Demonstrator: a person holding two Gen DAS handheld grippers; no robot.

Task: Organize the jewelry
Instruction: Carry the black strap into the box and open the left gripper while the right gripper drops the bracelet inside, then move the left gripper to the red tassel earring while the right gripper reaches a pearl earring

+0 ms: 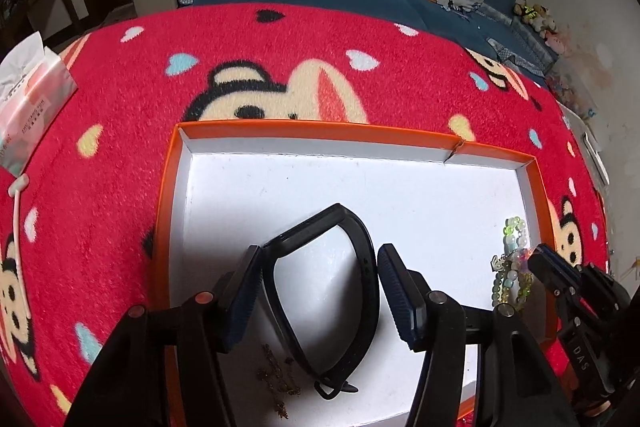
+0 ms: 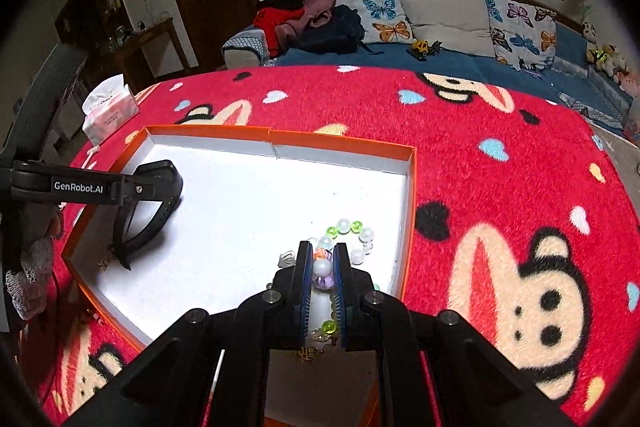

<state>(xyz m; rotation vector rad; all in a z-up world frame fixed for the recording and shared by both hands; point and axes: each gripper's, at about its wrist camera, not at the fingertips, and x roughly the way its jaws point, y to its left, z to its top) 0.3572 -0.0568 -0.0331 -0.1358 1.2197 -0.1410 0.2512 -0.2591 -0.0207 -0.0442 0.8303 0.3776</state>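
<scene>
An orange-rimmed box [image 1: 320,129] with a white floor lies on a red cartoon cloth. A black wristband [image 1: 362,233] rests on that floor between the fingers of my left gripper [image 1: 320,251]. The pads stand close beside the band without squeezing it. A thin gold chain [image 1: 276,375] lies just below the band. At the box's right side my right gripper [image 2: 322,249] is shut on a bracelet of white, green and purple beads [image 2: 362,235], whose loop trails onto the floor. The same beaded bracelet [image 1: 514,231] shows in the left wrist view, beside the right gripper [image 1: 540,261].
The red cloth [image 1: 280,47] spreads around the box [image 2: 340,145]. A tissue pack [image 2: 108,107] sits at its far left edge, with a white cable [image 1: 16,203] near it. A blue sofa [image 2: 440,63] with butterfly cushions, clothes and a toy truck lies beyond.
</scene>
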